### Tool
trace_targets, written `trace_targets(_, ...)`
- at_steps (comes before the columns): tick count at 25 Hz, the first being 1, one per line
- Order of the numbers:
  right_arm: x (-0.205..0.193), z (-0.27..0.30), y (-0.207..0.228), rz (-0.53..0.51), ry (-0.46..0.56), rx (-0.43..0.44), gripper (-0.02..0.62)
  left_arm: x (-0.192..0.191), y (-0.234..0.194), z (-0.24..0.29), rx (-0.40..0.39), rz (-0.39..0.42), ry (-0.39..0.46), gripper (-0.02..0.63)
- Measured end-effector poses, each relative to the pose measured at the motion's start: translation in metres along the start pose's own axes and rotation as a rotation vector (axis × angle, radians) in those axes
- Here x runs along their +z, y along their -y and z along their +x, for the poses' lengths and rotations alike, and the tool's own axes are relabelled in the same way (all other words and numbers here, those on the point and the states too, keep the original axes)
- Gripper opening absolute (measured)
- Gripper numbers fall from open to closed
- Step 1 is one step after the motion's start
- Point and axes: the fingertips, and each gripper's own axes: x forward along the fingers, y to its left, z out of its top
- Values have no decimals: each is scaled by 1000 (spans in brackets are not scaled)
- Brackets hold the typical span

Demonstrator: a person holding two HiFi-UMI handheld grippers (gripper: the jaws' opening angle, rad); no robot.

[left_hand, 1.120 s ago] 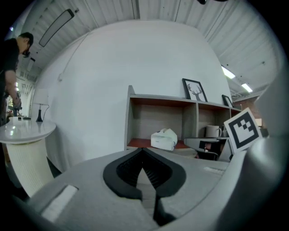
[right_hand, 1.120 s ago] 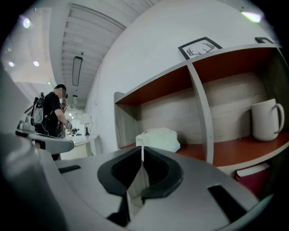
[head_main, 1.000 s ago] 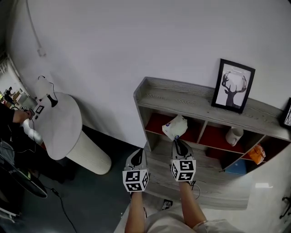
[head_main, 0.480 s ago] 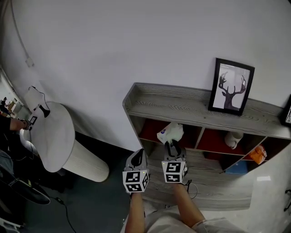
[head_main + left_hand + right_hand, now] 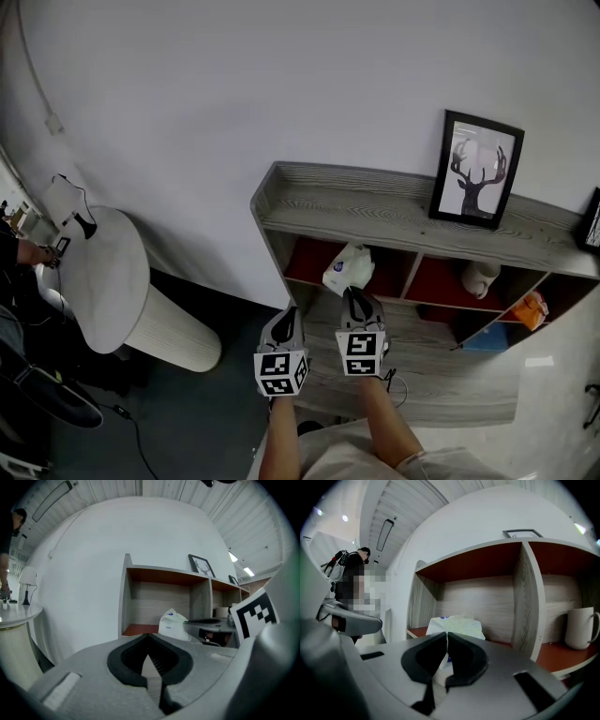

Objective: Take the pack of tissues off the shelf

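Observation:
The white pack of tissues (image 5: 350, 269) stands tilted at the front edge of the grey shelf's (image 5: 375, 211) upper left compartment, which has a red floor. My right gripper (image 5: 354, 294) is level with it, and its jaws are shut, pinching the near edge of the pack (image 5: 457, 624). In the right gripper view the tips (image 5: 446, 634) meet in front of the pack. My left gripper (image 5: 289, 314) hangs shut and empty to the left, short of the shelf. From the left gripper view (image 5: 149, 639) the pack (image 5: 173, 624) shows against the right gripper's finger.
A white mug (image 5: 480, 278) sits in the compartment to the right, an orange thing (image 5: 530, 309) further right. A framed deer picture (image 5: 480, 169) leans on the shelf top. A round white table (image 5: 103, 272) stands at the left, with a person beside it.
The right gripper has drawn slightly to the left and closer to me along the shelf front, and the pack has shifted with it. The left gripper has barely moved.

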Motion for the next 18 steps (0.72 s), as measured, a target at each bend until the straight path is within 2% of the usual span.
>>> trace_targets(6,8,-14,-6,-12,22,-22,18,3,-5,-10,-25,2,-1,8)
trace_targets(11,22,-28,-16,-115,52,-51,17,10,-1,-13,-80,14,-1,8)
trace_targets(18,23,-53,-20,-105,50,-99,17,9,8,-20,-168,19,-14,8)
